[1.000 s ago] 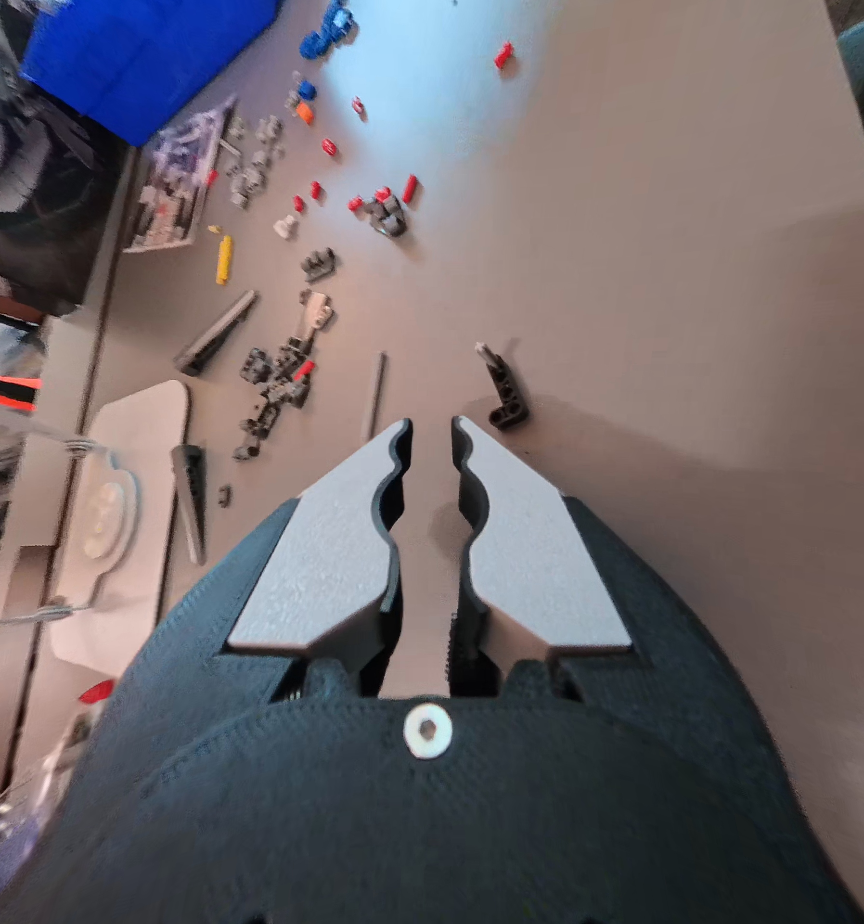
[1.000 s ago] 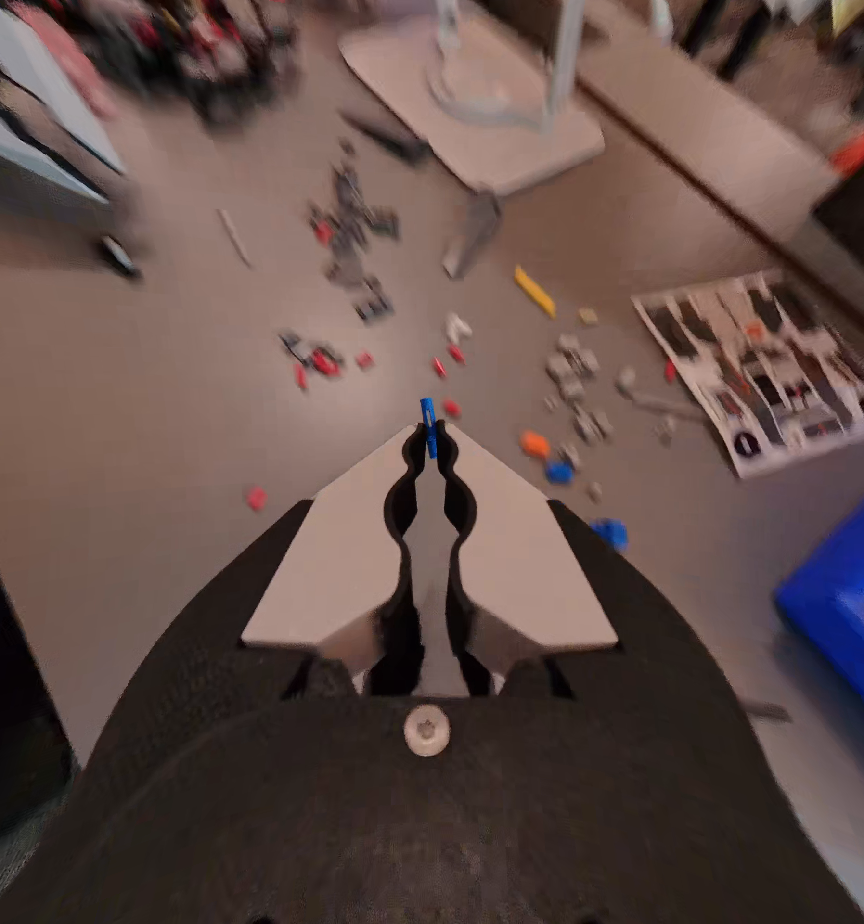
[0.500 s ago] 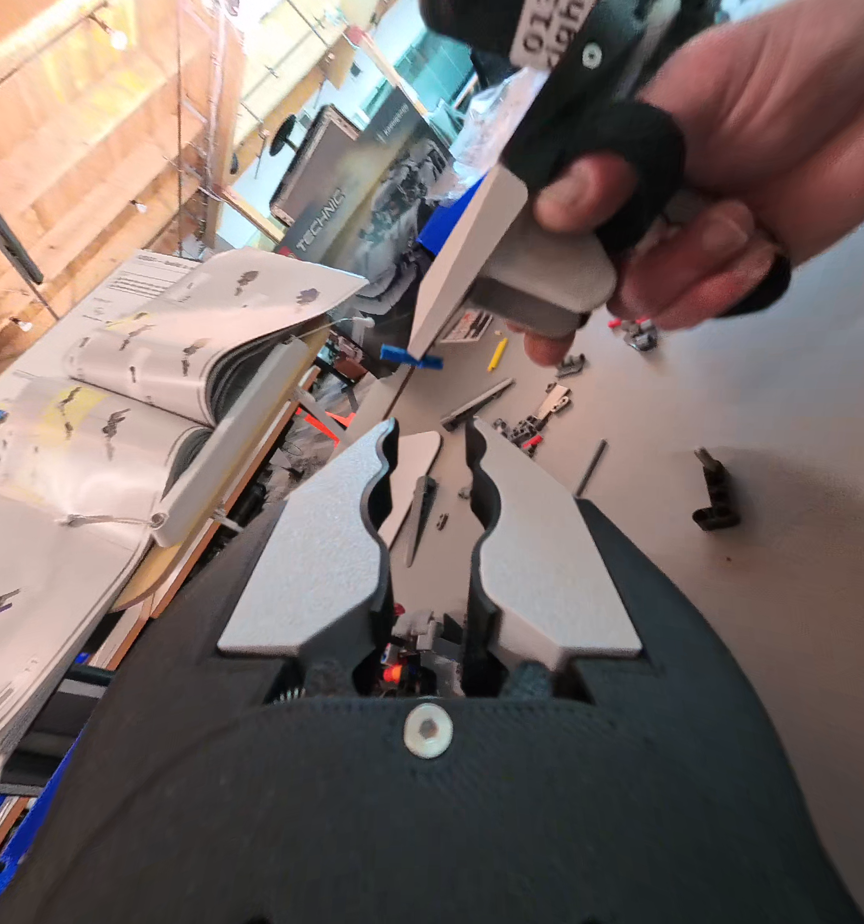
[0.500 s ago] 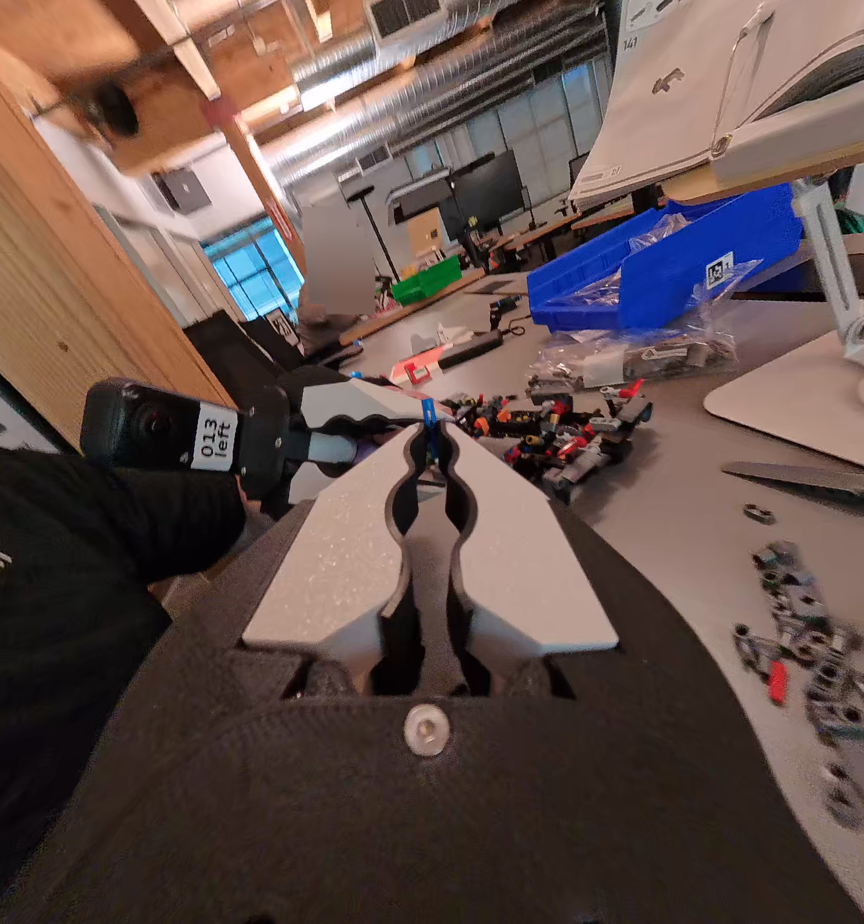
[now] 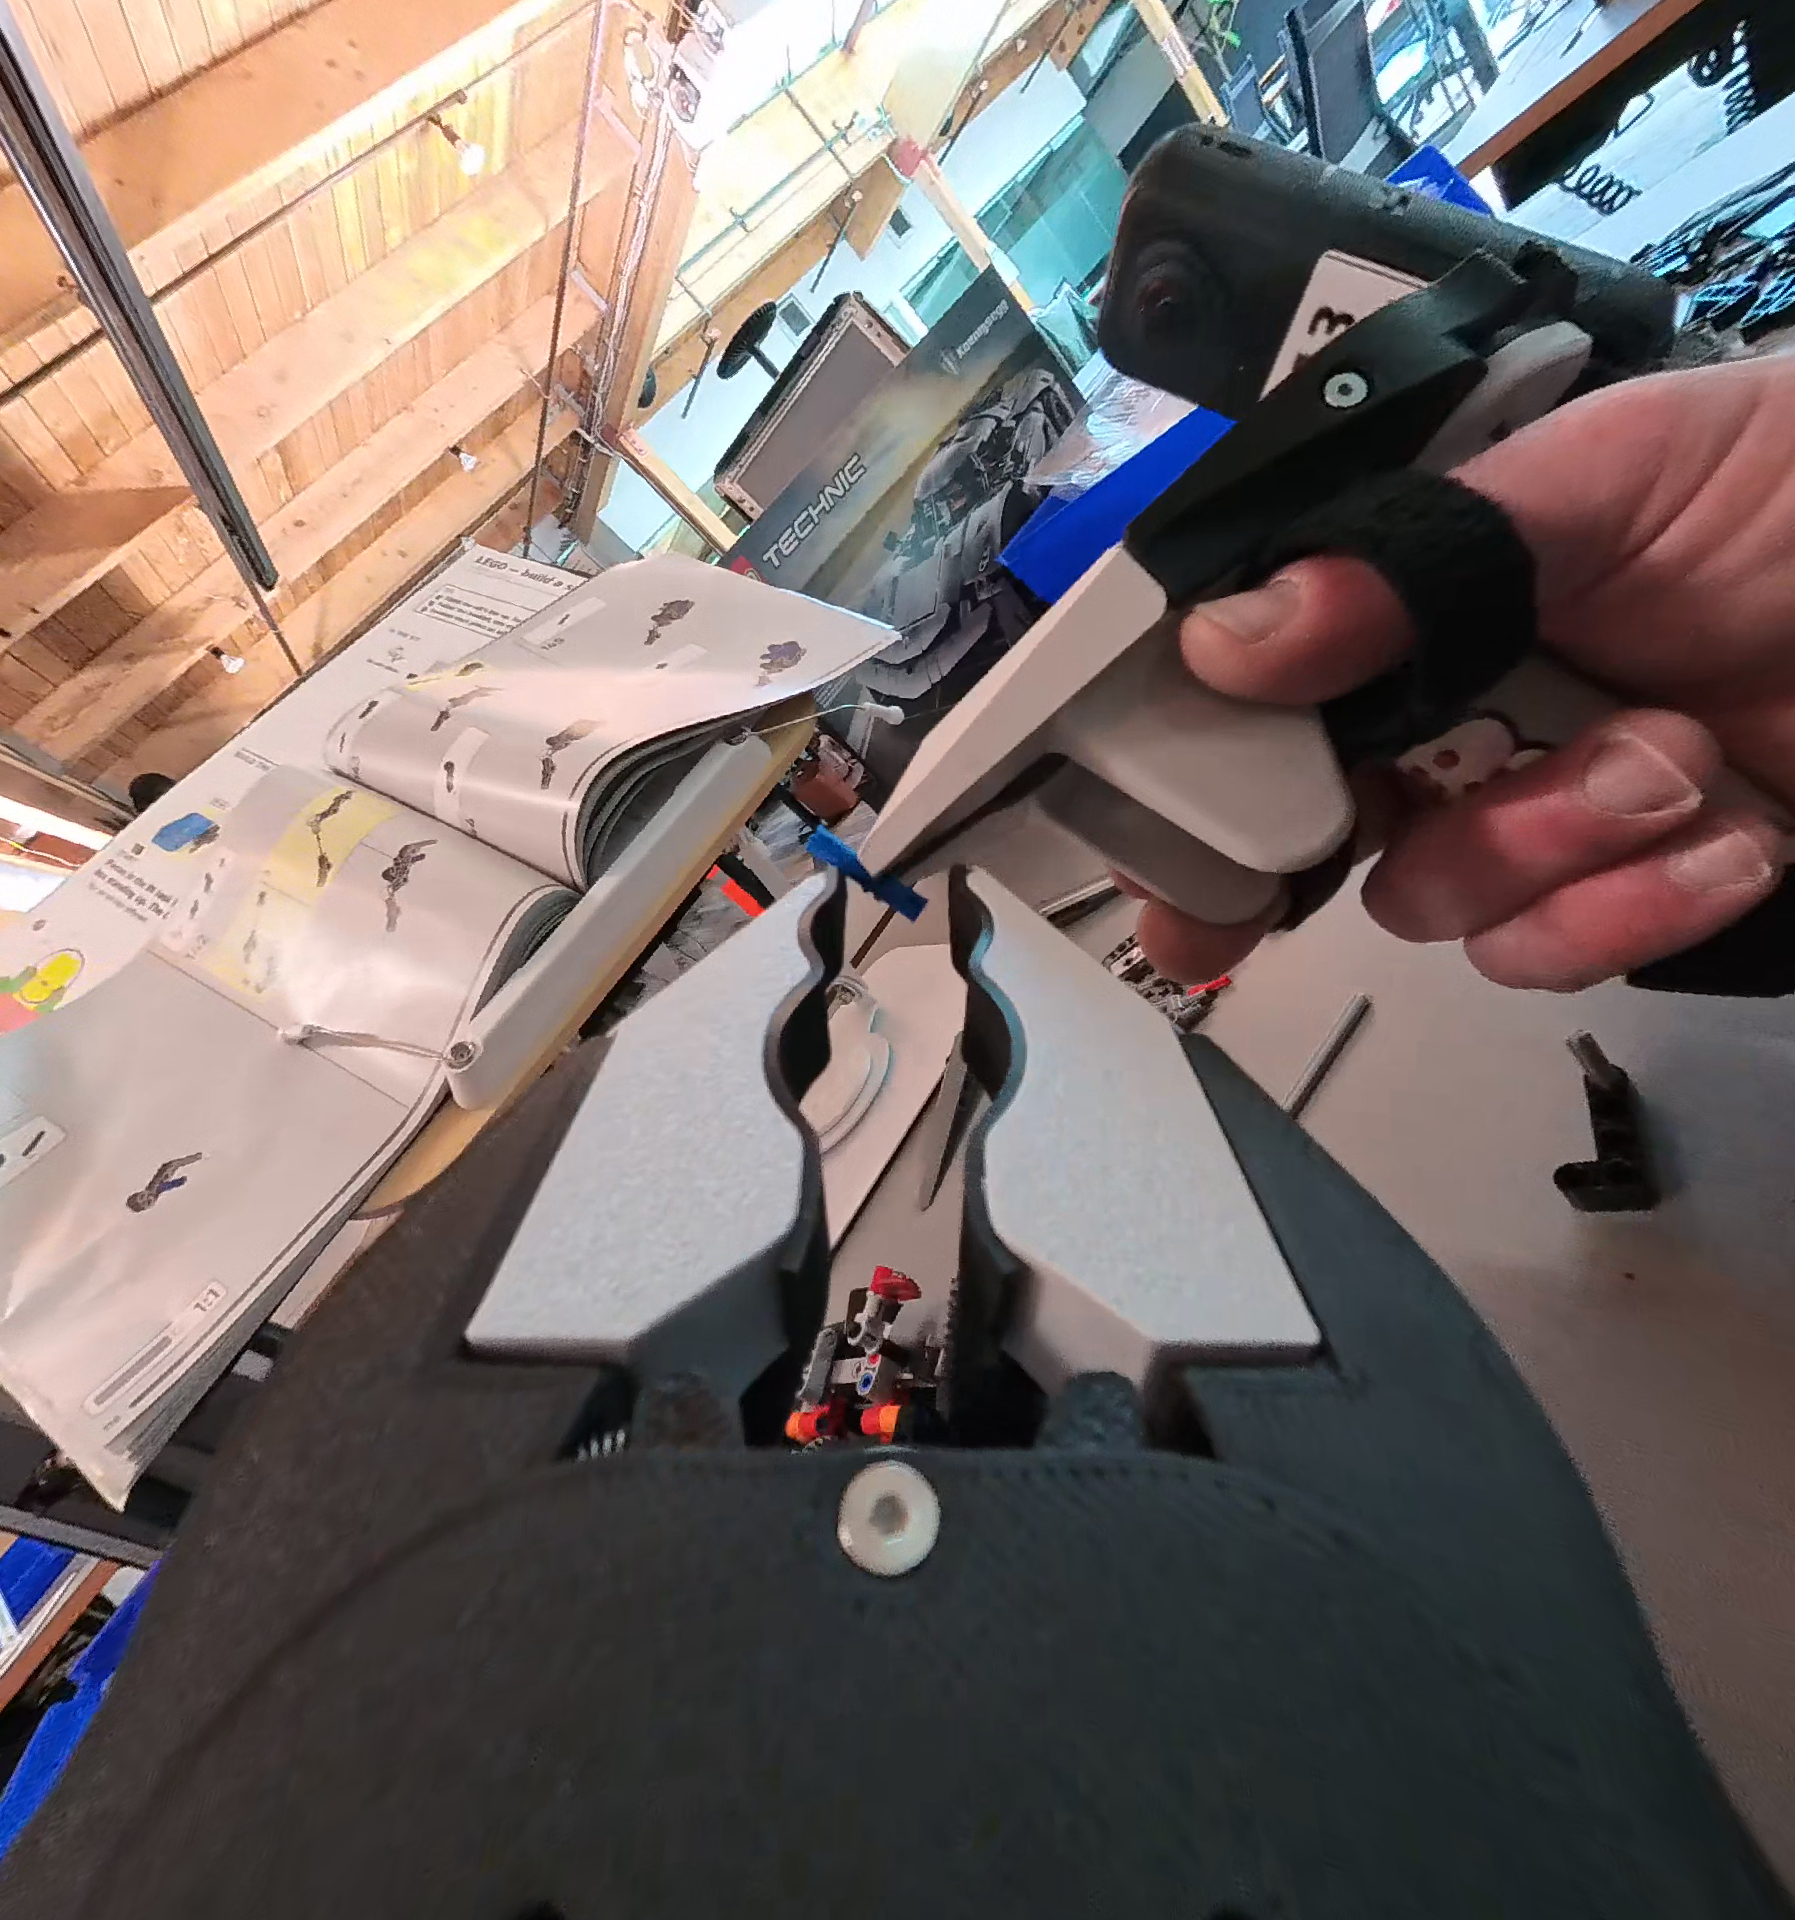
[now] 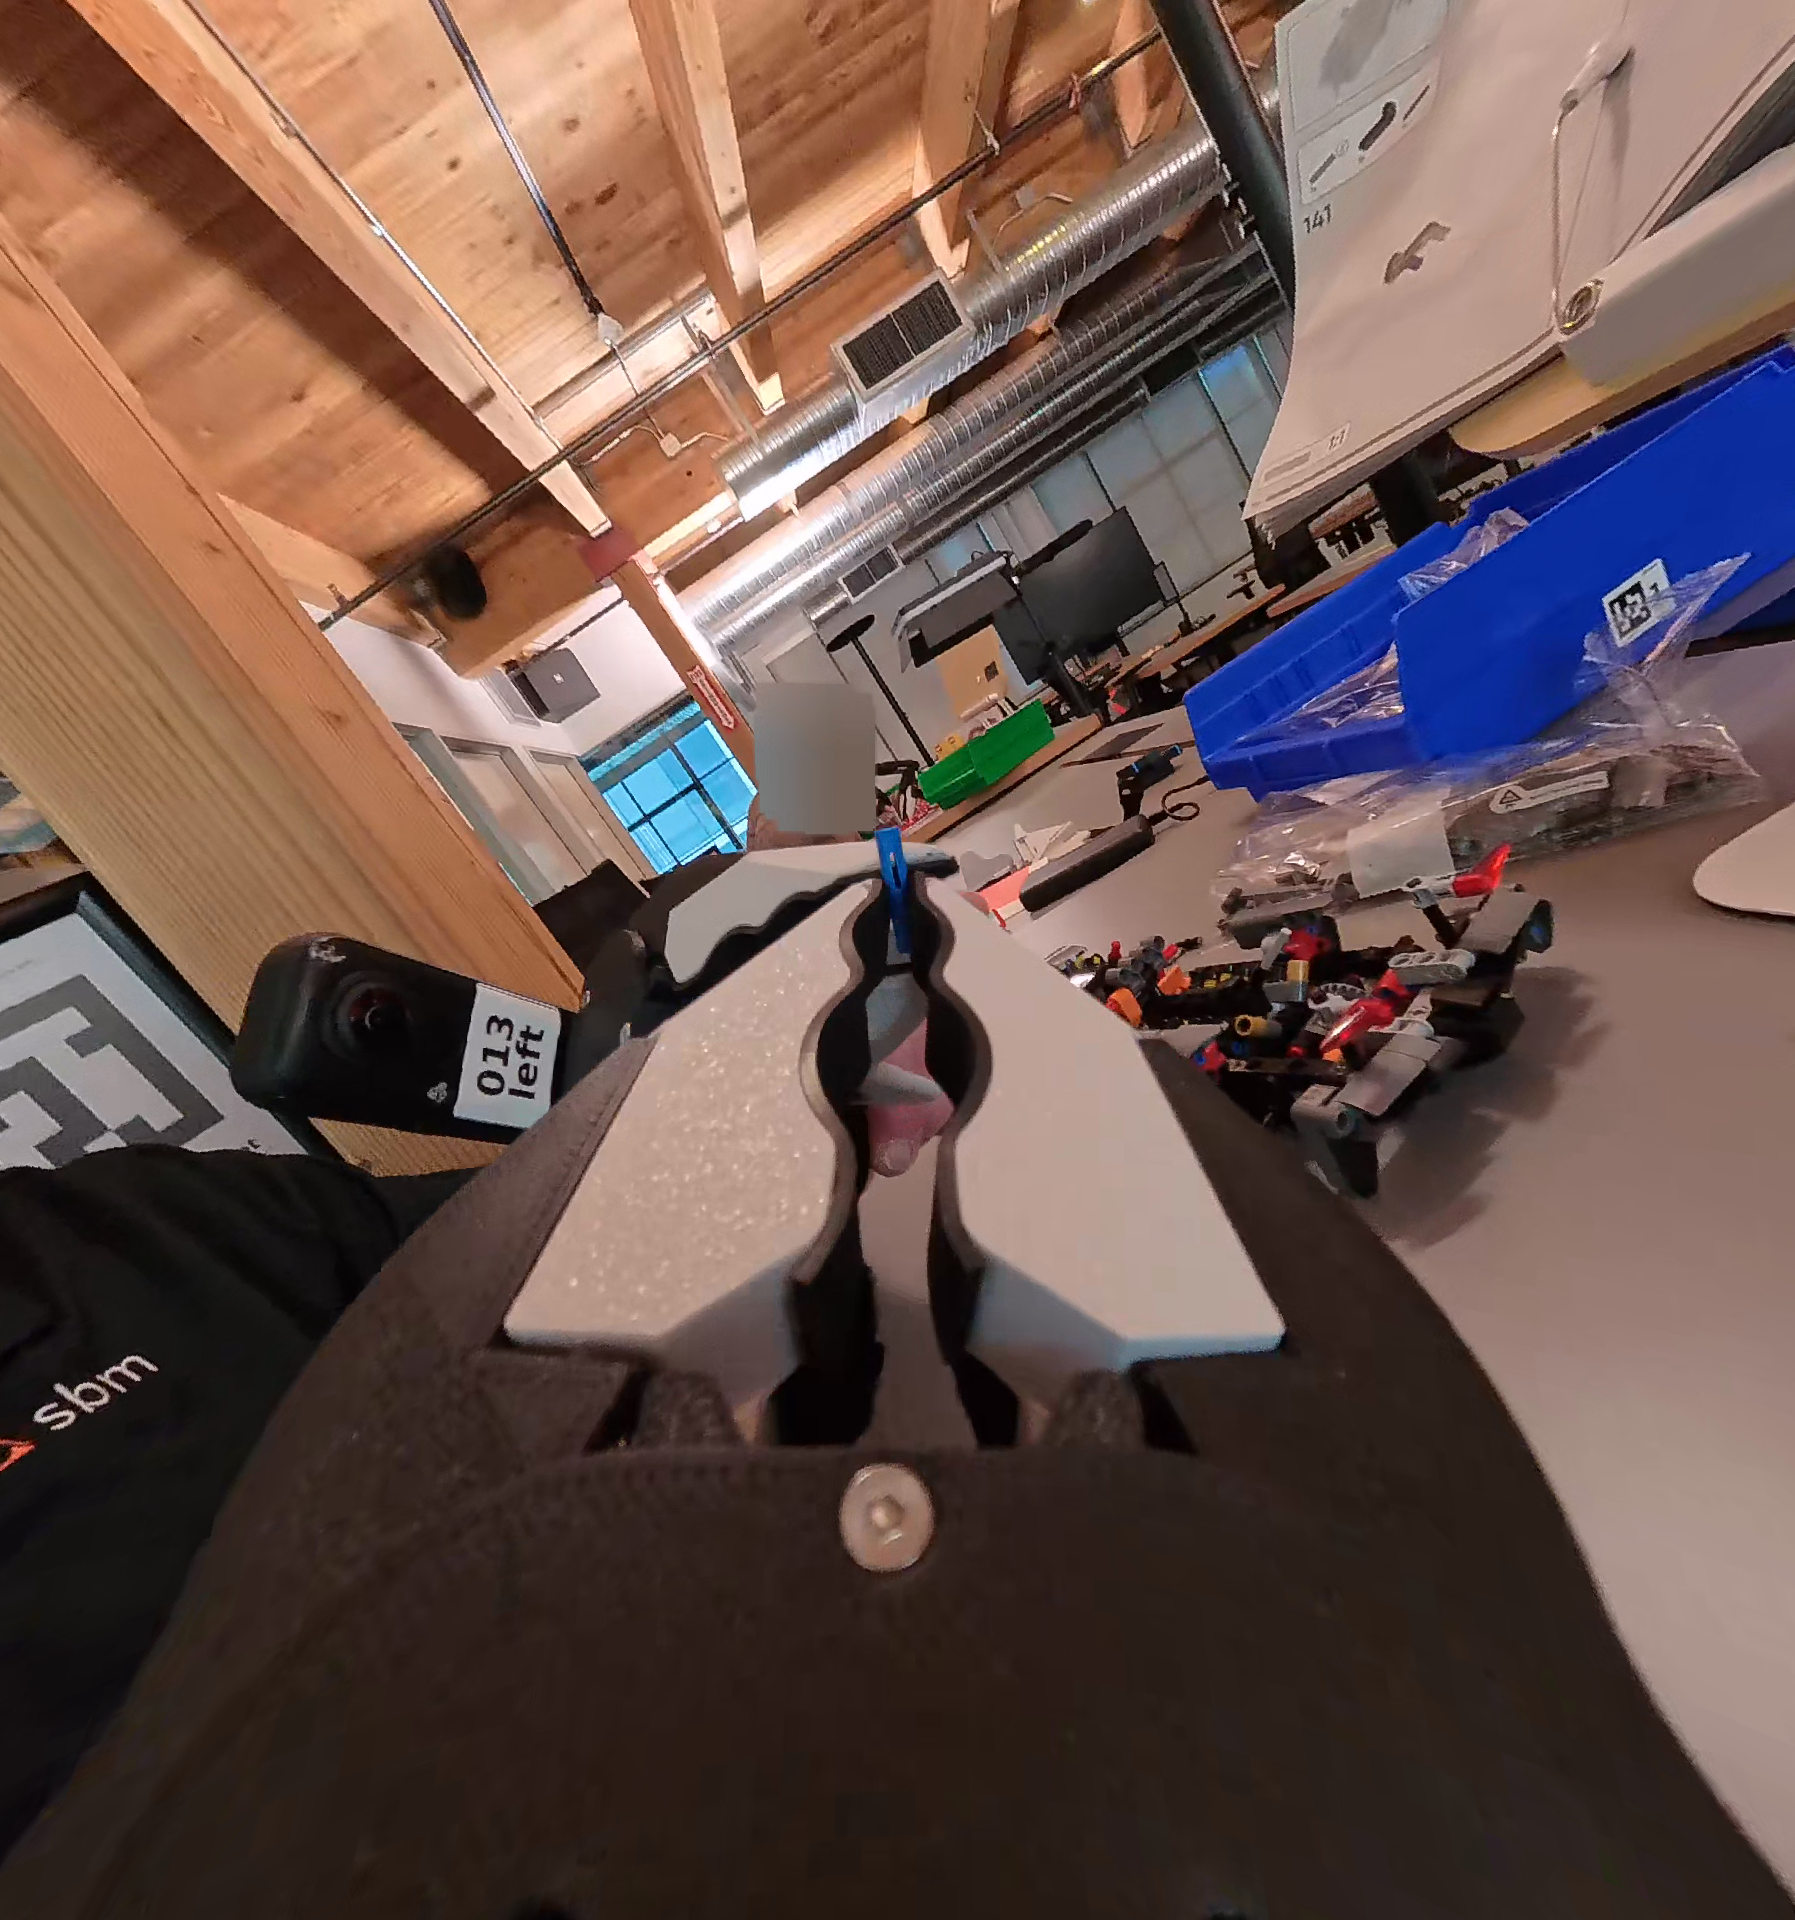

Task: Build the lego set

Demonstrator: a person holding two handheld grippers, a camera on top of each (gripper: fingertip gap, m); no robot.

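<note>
My right gripper is shut on a small blue pin, which stands upright in its fingertips. In the left wrist view the right gripper, held by a hand, comes in from the upper right. It holds the blue pin right at the tips of my left gripper. The left gripper is open, and the pin's lower end lies in the gap between its fingertips without being pinched. One left finger shows just behind the pin in the right wrist view.
An open instruction booklet sits on a white stand at the left. A black angled piece and a grey axle lie on the grey table. A part-built brick model, plastic bags and blue bins are at the right. Only a small space, under 4 cm, lies between the two pairs of fingers. Left tips and right tips are each some 15 cm from the black angled piece.
Both grippers tilted up from looking down at the table to facing each other. The right gripper, still shut on the blue pin, came closer to the left fingertips. The left jaws narrowed a little.
</note>
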